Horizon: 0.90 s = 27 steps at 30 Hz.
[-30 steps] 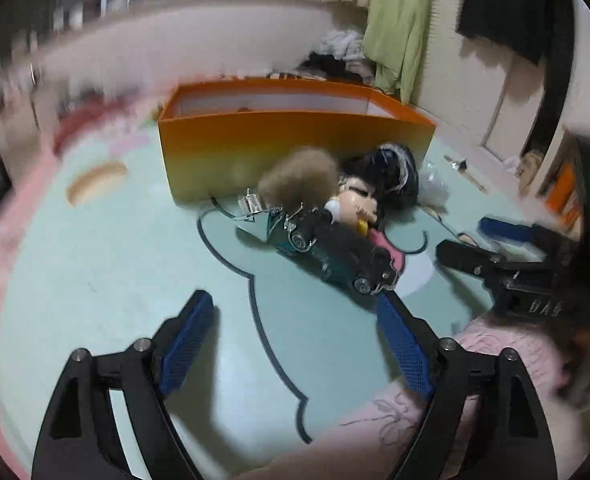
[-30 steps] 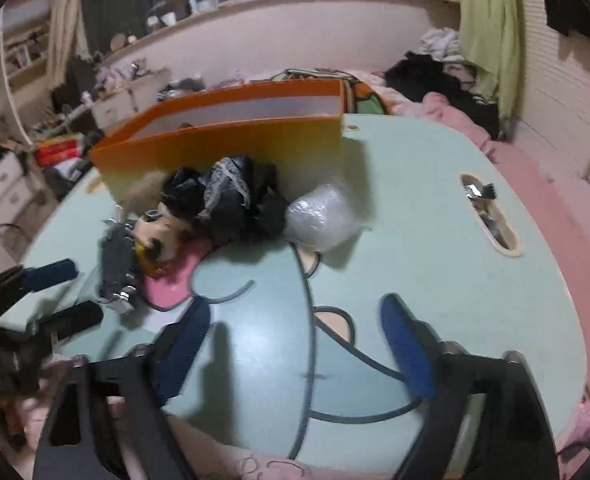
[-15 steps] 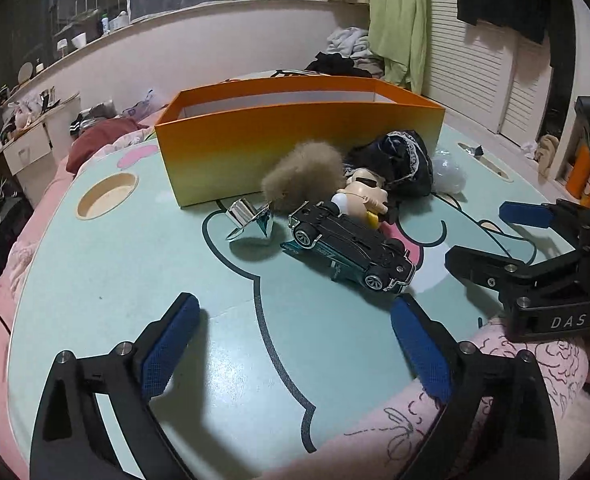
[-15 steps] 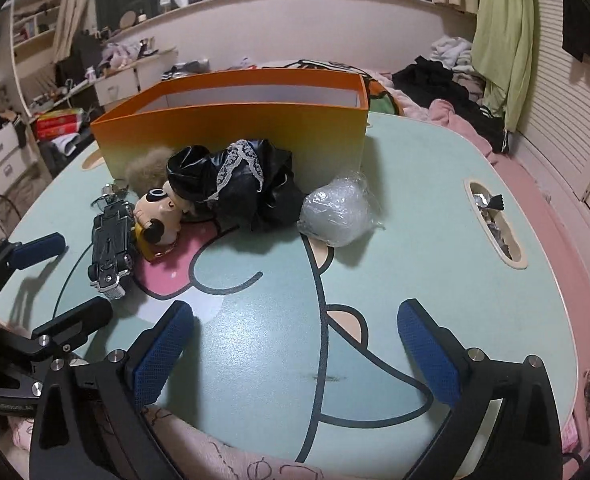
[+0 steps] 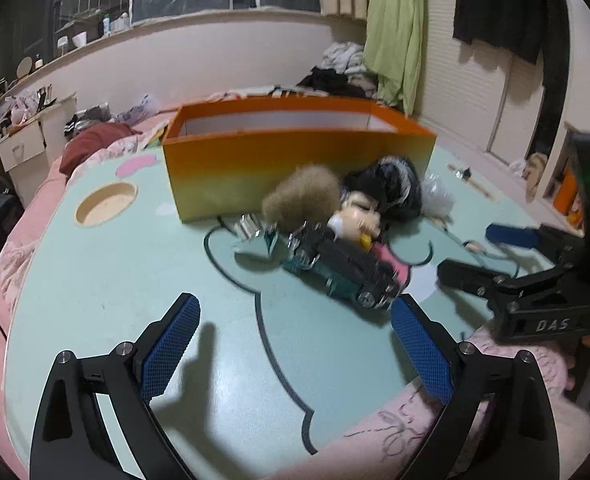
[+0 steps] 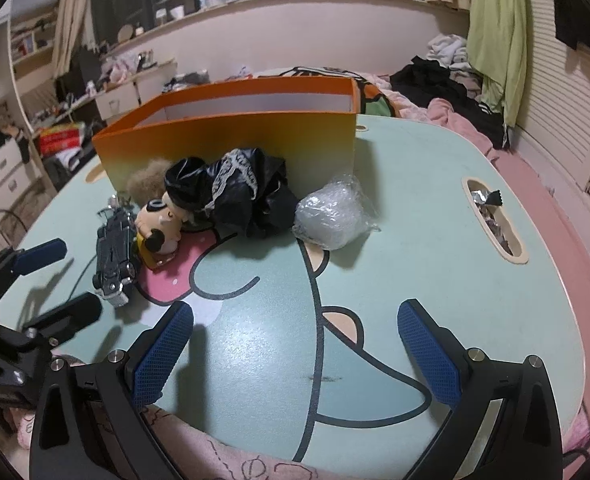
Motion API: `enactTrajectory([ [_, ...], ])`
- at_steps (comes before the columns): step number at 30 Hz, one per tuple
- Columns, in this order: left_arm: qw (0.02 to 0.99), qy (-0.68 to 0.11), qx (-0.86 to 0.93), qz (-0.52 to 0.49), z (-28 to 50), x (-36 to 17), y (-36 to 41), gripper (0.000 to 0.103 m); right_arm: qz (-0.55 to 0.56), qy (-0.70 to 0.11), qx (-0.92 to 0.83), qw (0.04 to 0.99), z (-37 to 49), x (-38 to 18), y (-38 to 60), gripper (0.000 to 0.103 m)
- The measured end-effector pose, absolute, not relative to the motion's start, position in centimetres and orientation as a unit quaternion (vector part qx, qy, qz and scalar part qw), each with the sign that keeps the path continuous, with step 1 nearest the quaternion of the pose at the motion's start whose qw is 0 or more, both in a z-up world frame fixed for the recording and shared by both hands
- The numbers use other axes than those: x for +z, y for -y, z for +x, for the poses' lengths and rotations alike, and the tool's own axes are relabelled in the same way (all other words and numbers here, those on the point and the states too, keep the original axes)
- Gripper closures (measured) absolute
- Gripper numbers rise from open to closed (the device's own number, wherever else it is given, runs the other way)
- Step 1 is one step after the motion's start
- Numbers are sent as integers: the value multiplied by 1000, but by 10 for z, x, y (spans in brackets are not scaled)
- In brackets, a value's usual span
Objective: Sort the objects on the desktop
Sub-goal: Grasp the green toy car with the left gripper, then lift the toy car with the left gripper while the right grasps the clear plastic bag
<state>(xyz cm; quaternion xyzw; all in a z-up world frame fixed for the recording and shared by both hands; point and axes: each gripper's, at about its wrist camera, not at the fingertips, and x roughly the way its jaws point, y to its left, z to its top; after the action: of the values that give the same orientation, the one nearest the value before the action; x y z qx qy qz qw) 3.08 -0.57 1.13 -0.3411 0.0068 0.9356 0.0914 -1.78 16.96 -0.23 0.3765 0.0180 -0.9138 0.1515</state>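
Note:
An orange box (image 5: 295,160) (image 6: 231,140) stands open at the back of the mint table (image 5: 107,280). In front of it lie a dark toy car (image 5: 343,272) (image 6: 115,248), a brown fluffy ball (image 5: 301,198), a doll head (image 5: 355,220) (image 6: 159,228), black lace cloth (image 6: 235,192), a small shiny metal piece (image 5: 247,226) and a clear plastic wad (image 6: 331,216). My left gripper (image 5: 295,344) is open and empty, just short of the car. My right gripper (image 6: 295,344) is open and empty over bare table; it also shows in the left wrist view (image 5: 491,252).
A round hole (image 5: 105,202) sits in the table at the left and an oval slot (image 6: 491,216) with scraps at the right. Pink bedding (image 6: 535,184) rims the table. Clothes pile up behind the box. A cartoon outline is printed on the tabletop.
Both grippers have shifted slightly with the view. The left one stands closer to the toy car. Nothing on the table has moved, and both stay open.

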Motion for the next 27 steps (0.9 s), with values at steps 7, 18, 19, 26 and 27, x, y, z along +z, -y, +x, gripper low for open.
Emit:
enactTrajectory([
  [7, 123, 24, 913, -389, -5, 19, -10, 32, 358, 51, -914, 185, -17, 3, -186, 1],
  [18, 150, -3, 913, -379, 24, 11, -3, 65, 345, 102, -914, 186, -20, 6, -203, 1],
  [19, 151, -11, 915, -375, 27, 11, -4, 65, 344, 107, -915, 181, -20, 6, -206, 1],
  [26, 137, -34, 919, -368, 25, 7, -13, 63, 327, 114, -931, 110, -35, 25, -214, 27],
  [27, 138, -33, 919, -368, 24, 7, -13, 64, 331, 106, -932, 103, -41, 27, -211, 27],
])
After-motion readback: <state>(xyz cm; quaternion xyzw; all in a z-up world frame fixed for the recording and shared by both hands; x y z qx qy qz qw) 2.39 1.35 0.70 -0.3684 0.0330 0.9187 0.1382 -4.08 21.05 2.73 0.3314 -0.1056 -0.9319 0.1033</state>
